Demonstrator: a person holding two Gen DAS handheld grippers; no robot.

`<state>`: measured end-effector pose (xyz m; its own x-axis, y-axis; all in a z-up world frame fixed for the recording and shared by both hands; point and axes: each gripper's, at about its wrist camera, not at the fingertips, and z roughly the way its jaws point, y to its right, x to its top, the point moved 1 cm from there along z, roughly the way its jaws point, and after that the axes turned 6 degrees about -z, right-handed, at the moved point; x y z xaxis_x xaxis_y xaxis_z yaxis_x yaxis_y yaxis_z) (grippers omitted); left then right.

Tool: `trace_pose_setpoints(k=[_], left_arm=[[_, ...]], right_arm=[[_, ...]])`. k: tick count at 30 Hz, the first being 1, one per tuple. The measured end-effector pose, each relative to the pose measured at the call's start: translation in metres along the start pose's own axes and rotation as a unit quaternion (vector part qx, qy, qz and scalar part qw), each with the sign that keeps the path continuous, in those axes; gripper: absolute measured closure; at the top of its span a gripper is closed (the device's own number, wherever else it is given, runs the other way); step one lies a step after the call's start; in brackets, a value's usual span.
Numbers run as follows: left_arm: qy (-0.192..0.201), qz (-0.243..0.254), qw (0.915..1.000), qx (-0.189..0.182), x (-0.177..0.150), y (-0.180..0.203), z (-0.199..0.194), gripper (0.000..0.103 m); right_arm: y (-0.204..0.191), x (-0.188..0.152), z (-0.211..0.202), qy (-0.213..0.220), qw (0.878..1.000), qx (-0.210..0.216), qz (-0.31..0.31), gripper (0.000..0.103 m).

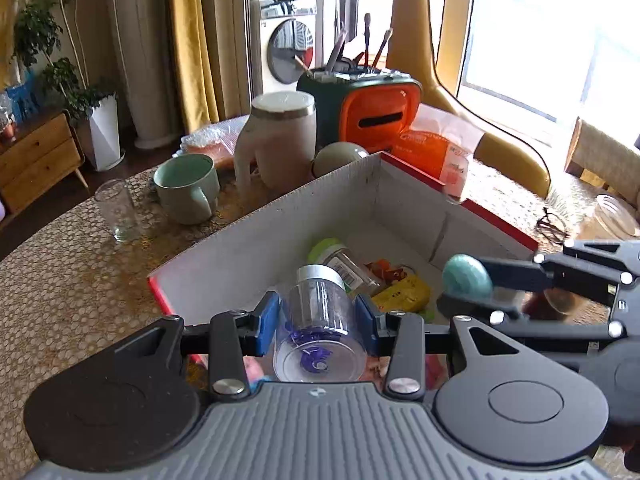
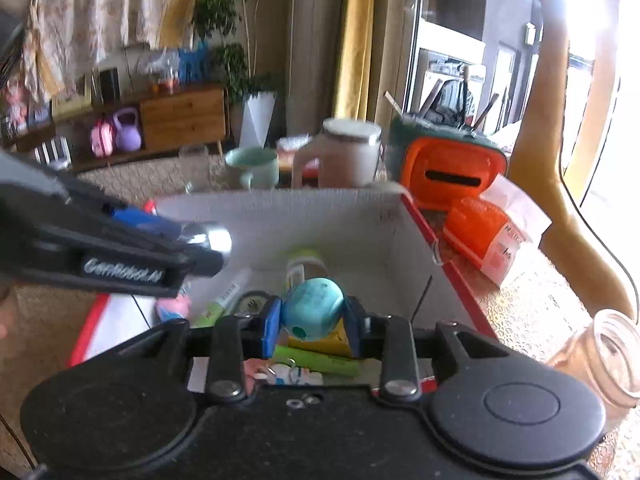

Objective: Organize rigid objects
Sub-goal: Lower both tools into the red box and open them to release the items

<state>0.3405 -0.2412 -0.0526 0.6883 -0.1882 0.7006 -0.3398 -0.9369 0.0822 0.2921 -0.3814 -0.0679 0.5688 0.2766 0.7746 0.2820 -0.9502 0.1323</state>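
Clear glossy plastic jar [image 1: 320, 320], seemingly metal lid [image 1: 320, 274].

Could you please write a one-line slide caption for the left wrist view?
Left tongs grip a clear silver-lidded jar above the open cardboard box, beside right tongs holding a teal egg.

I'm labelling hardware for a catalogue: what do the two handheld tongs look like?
Both tongs, left and right, match: black linkage arms with silver screws, blue finger pads, round black discs on either side. The left body is ribbed grey; white lettering marks its side in the right view.
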Motion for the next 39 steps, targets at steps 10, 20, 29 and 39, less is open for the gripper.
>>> trace_pose_setpoints(k=[10, 20, 29, 39], left_arm=[[-0.059, -0.015, 0.9981, 0.004, 0.01, 0.003, 0.061, 0.062], [-0.121, -0.01, 0.9924, 0.016, 0.012, 0.011, 0.098, 0.062], [-0.153, -0.012, 0.9881, 0.014, 0.009, 0.01, 0.108, 0.062], [-0.125, 0.002, 0.9922, 0.007, 0.005, 0.014, 0.076, 0.048]], right_arm=[[-0.01, -0.007, 0.043, -0.067, 0.998, 0.009, -0.016, 0.072], [-0.011, -0.011, 0.06, -0.114, 0.993, 0.007, -0.002, 0.073], [-0.01, -0.012, 0.058, -0.114, 0.993, 0.017, 0.009, 0.061], [-0.013, -0.011, 0.044, -0.095, 0.995, 0.02, 0.015, 0.056]])
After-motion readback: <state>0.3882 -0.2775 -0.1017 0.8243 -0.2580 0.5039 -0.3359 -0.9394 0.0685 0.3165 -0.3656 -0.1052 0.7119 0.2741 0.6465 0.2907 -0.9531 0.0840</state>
